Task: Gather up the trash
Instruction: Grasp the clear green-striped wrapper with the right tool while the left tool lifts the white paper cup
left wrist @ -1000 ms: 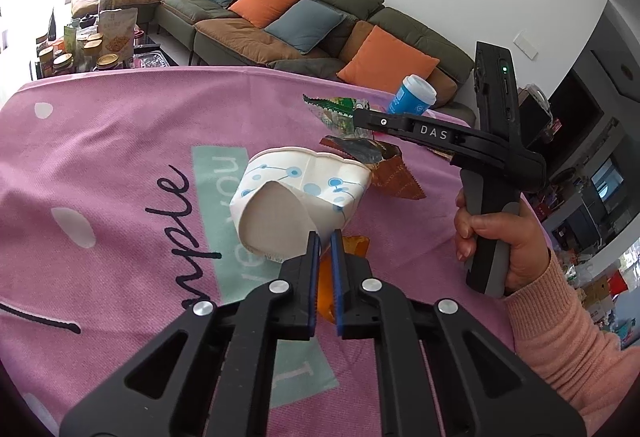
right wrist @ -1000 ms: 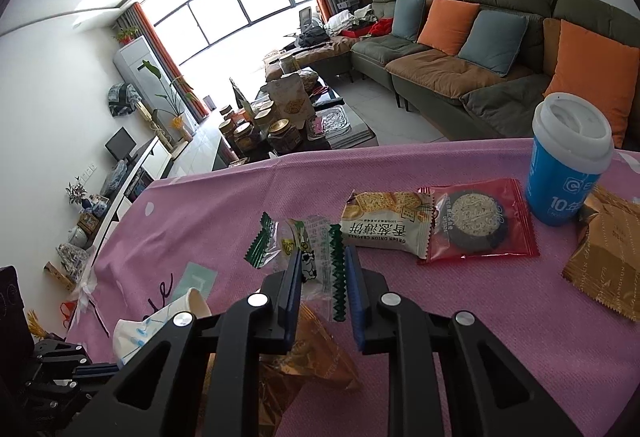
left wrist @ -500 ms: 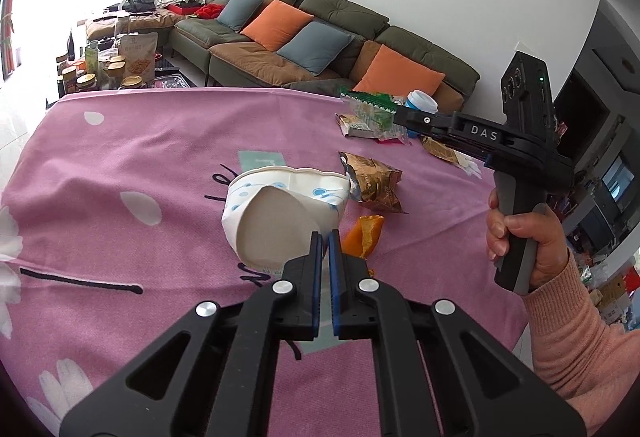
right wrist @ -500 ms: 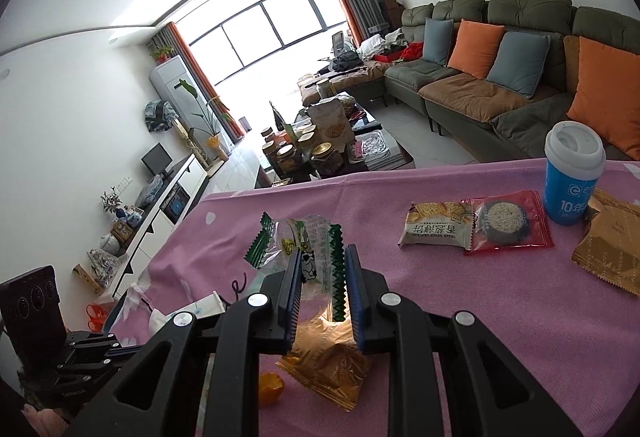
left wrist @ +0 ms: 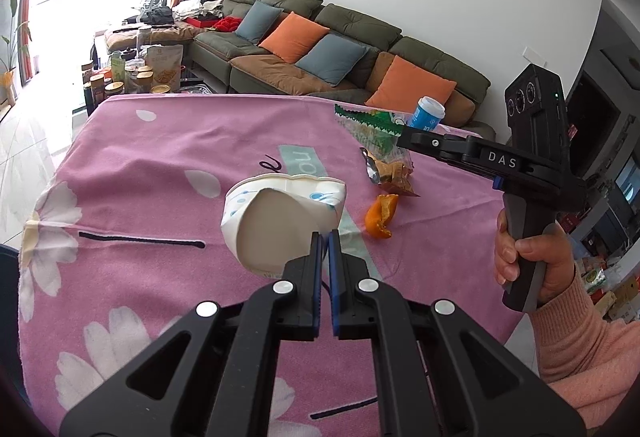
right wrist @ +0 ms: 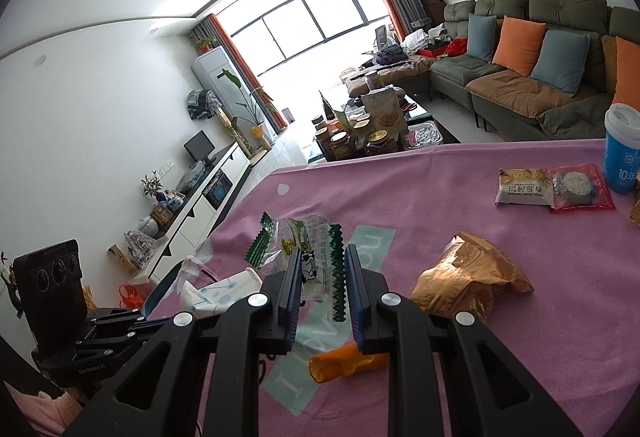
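Right wrist: 2 biscuit packets [right wrist: 554,187], 1 cup [right wrist: 622,153]

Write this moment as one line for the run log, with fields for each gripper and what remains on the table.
left gripper: shut on paper cup | right gripper: shut on green wrapper | table: orange peel, gold bag, blue cup

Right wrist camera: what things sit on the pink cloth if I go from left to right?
Crushed paper cup → green-edged clear wrapper in the right gripper → crumpled gold bag → white cracker packet → red cookie packet → blue cup.
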Motion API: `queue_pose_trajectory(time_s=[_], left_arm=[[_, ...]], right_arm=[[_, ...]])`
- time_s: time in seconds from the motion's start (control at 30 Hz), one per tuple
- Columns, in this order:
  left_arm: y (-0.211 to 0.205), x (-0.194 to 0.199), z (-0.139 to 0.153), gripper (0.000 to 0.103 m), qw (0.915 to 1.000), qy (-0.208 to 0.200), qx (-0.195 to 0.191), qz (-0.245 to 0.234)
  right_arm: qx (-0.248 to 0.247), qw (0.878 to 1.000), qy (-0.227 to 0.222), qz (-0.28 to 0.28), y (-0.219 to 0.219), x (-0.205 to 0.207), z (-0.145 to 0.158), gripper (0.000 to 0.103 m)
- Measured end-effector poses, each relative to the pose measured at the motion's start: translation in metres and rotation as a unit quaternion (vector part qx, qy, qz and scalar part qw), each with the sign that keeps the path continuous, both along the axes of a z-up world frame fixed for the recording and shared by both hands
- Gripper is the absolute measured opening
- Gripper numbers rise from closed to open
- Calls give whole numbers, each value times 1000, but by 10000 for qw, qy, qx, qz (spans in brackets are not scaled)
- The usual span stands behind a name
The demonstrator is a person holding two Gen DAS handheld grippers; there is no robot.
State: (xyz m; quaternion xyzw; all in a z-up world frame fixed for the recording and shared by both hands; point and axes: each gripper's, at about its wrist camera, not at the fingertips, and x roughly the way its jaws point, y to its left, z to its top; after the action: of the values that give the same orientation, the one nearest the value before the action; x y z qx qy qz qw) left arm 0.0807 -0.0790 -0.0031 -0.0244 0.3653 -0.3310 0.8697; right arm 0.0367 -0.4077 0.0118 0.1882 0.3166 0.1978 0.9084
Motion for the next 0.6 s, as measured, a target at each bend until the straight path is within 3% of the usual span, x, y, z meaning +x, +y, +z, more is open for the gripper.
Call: queue_pose_trajectory(time_s=[0.6], left_arm=[[70,-39,8,4,9980,-110,-2,626]], right_arm=[[124,9987,43,488,61,-13,-7,19]])
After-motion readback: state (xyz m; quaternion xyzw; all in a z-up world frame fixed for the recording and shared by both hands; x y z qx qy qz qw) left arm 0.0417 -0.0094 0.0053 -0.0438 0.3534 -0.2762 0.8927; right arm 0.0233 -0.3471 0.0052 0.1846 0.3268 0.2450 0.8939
